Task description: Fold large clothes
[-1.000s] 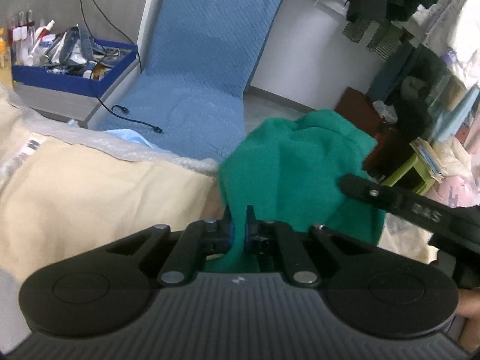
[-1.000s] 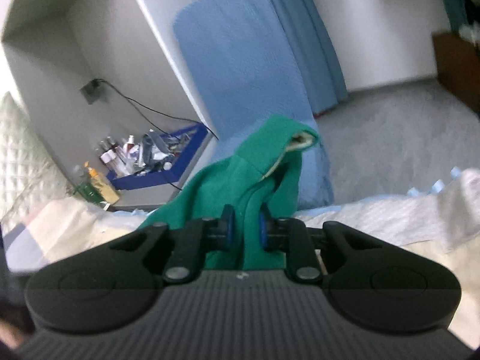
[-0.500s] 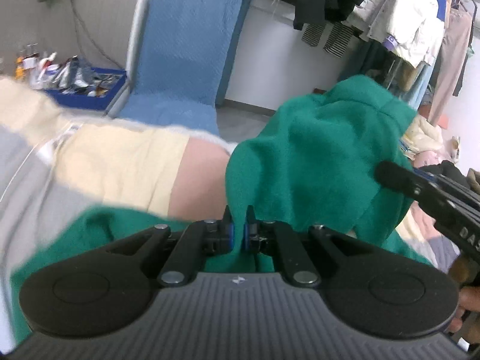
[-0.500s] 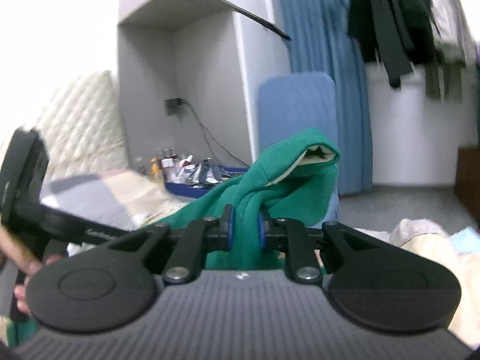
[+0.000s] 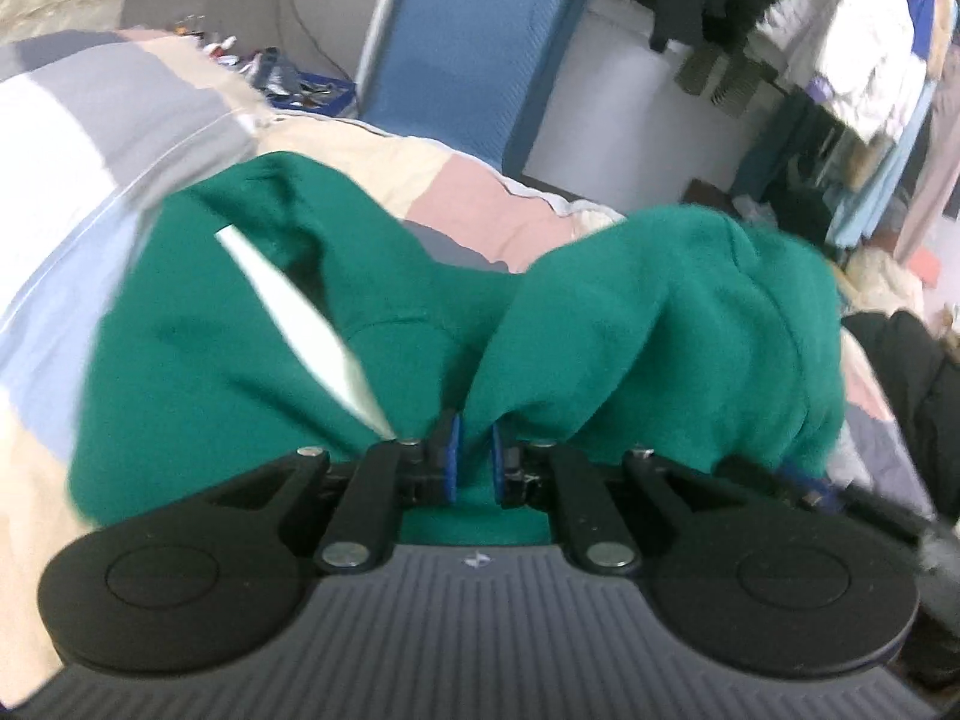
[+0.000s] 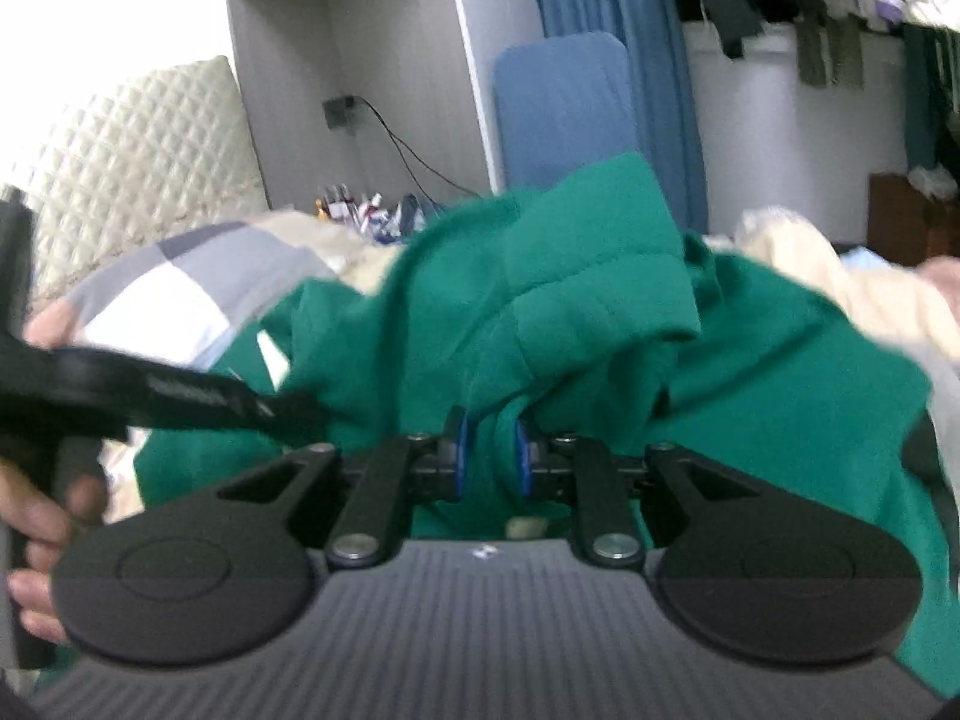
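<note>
Both jaws easing open on soft, floppy green hoodie: left gripper and right gripper pinch bunched fabric low-centre; best gripped at hems.

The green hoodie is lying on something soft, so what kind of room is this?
Most likely a bedroom. The green hoodie lies on a bed with a patchwork quilt, a padded headboard stands behind it, and clothes hang on a rack nearby.
</note>
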A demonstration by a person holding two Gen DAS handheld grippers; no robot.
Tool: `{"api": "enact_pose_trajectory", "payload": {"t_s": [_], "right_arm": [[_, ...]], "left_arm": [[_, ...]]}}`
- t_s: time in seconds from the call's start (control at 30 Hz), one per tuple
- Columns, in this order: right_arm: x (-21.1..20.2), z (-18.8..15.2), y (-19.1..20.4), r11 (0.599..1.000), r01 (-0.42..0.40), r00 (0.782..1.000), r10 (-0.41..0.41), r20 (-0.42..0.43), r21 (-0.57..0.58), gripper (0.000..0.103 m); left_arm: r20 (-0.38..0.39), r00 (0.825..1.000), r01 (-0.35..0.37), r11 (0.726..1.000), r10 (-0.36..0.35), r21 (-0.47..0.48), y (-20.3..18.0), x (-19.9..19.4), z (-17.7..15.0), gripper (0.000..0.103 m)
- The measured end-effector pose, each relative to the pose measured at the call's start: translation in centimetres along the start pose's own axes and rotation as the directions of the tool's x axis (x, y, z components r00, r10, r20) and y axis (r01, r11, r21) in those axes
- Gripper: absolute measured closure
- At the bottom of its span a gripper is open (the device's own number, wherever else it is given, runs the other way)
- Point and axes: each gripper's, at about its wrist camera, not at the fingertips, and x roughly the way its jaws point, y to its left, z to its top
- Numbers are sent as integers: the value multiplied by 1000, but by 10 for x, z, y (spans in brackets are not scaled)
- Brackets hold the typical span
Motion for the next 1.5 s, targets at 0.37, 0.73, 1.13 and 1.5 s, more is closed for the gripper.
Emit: {"api": "enact_pose_trajectory", "payload": {"t_s": [0.37, 0.73, 1.13, 1.5], "right_arm": [[-49, -14, -2, 996, -11, 1000, 11, 10, 93, 29], [-63, 1, -20, 986, 69, 992, -84, 96, 153, 14], [-1, 16, -78, 960, 108, 991, -126, 52, 258, 14], [15, 21, -49, 984, -9, 997, -5, 76, 180, 52]], "left_arm": [[31, 999, -40, 999, 41, -26, 0, -99, -17, 82], [33, 997, -75, 991, 72, 108, -24, -100, -53, 73], [-15, 1000, -1, 998, 2, 69, -10, -71, -61, 56], [-8, 1000, -6, 1000, 6, -31, 11, -68, -59, 55]]}}
